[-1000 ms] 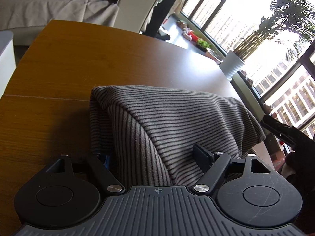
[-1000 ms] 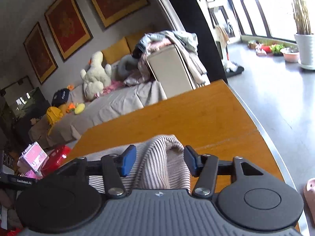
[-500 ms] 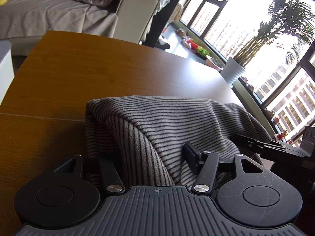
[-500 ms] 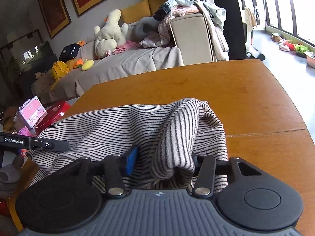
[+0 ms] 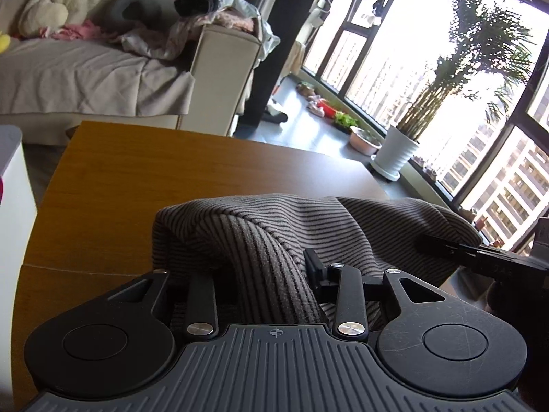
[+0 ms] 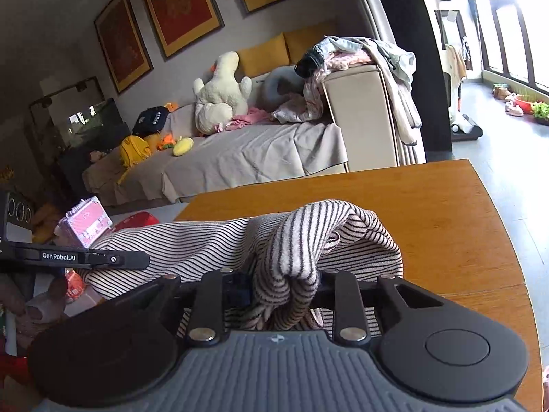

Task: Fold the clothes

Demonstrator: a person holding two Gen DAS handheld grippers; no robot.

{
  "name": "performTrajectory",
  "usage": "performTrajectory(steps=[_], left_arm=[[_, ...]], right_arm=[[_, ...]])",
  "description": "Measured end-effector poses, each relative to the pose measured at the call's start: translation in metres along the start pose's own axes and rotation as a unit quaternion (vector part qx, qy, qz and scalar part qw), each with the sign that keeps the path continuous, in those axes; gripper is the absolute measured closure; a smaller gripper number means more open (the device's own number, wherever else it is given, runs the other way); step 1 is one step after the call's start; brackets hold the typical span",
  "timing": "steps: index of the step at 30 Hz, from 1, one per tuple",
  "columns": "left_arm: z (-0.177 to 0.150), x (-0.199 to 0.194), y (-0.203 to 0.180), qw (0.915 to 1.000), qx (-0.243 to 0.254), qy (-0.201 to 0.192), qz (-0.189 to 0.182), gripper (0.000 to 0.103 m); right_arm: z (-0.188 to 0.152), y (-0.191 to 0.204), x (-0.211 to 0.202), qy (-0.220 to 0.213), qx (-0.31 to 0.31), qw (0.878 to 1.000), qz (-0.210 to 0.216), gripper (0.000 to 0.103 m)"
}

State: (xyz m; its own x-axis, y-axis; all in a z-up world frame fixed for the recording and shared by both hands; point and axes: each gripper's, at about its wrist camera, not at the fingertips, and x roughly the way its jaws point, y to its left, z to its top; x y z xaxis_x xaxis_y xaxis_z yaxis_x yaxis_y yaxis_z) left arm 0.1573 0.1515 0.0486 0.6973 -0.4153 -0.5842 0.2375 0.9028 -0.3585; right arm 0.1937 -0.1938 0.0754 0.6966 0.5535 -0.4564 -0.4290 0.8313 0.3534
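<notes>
A grey and black striped garment [image 5: 308, 226] hangs stretched between both grippers above the wooden table [image 5: 144, 178]. My left gripper [image 5: 267, 274] is shut on a bunched edge of the garment; the cloth hides its left finger. The right gripper's body shows at the far right of the left wrist view [image 5: 487, 257]. In the right wrist view my right gripper [image 6: 281, 285] is shut on the other bunched edge of the striped garment [image 6: 308, 230]. The left gripper's body shows at the left there [image 6: 79, 257]. The table [image 6: 429, 199] lies beneath.
A covered sofa [image 6: 240, 151] with a plush toy [image 6: 219, 89] and a clothes pile [image 6: 360, 55] stands beyond the table. A potted plant [image 5: 394, 154] stands by the windows. A white unit [image 5: 13, 178] stands left of the table. A pink case [image 6: 84, 219] lies on the floor.
Both grippers rose and tilted up with the garment, lifting it higher above the table. The right gripper closed on its bunch of cloth a second ago.
</notes>
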Motion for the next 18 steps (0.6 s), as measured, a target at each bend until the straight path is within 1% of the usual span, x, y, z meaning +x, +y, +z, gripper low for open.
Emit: performTrajectory(steps=[3,5,7,8,9,10,11,12,13,14,15,17,18], left_arm=[[-0.020,-0.014,-0.005,0.9999,0.004,0.012,-0.008,0.066],[-0.037,-0.015,-0.004,0.9996,0.002,0.026,-0.010,0.064],[-0.054,-0.007,0.002,0.9989,-0.003,0.047,0.000,0.063],[-0.060,-0.003,0.004,0.9985,-0.001,0.054,0.012,0.061],[-0.063,-0.002,0.004,0.9983,0.006,0.054,0.023,0.058],[-0.066,0.000,0.005,0.9979,0.013,0.054,0.034,0.054],[-0.069,0.001,0.005,0.9973,0.020,0.054,0.045,0.050],[-0.069,-0.001,0.004,0.9969,0.027,0.049,0.054,0.048],[-0.066,-0.007,0.001,0.9967,0.035,0.040,0.061,0.048],[-0.062,-0.013,-0.002,0.9965,0.041,0.029,0.066,0.048],[-0.059,-0.019,-0.005,0.9970,0.041,0.020,0.062,0.047],[-0.054,-0.031,-0.010,0.9987,0.029,0.004,0.042,0.040],[-0.052,-0.038,-0.013,0.9992,0.024,-0.004,0.031,0.037]], right_arm=[[-0.014,-0.002,-0.017,0.009,0.011,1.000,0.008,0.078],[-0.030,-0.007,-0.019,0.026,0.018,0.999,0.005,0.078],[-0.050,-0.011,-0.014,0.051,0.019,0.998,-0.015,0.077],[-0.061,-0.013,-0.010,0.064,0.013,0.997,-0.033,0.075],[-0.070,-0.014,-0.007,0.071,0.005,0.996,-0.051,0.068],[-0.075,-0.015,-0.008,0.066,-0.002,0.996,-0.057,0.067],[-0.073,-0.015,-0.011,0.060,-0.005,0.996,-0.062,0.062],[-0.070,-0.015,-0.015,0.054,-0.007,0.996,-0.069,0.049],[-0.067,-0.015,-0.018,0.049,-0.009,0.996,-0.077,0.044],[-0.062,-0.015,-0.023,0.038,-0.014,0.996,-0.084,0.031],[-0.056,-0.015,-0.029,0.024,-0.019,0.995,-0.090,0.015],[-0.042,-0.016,-0.039,-0.006,-0.024,0.995,-0.098,0.000],[-0.034,-0.017,-0.040,-0.015,-0.028,0.994,-0.100,0.000]])
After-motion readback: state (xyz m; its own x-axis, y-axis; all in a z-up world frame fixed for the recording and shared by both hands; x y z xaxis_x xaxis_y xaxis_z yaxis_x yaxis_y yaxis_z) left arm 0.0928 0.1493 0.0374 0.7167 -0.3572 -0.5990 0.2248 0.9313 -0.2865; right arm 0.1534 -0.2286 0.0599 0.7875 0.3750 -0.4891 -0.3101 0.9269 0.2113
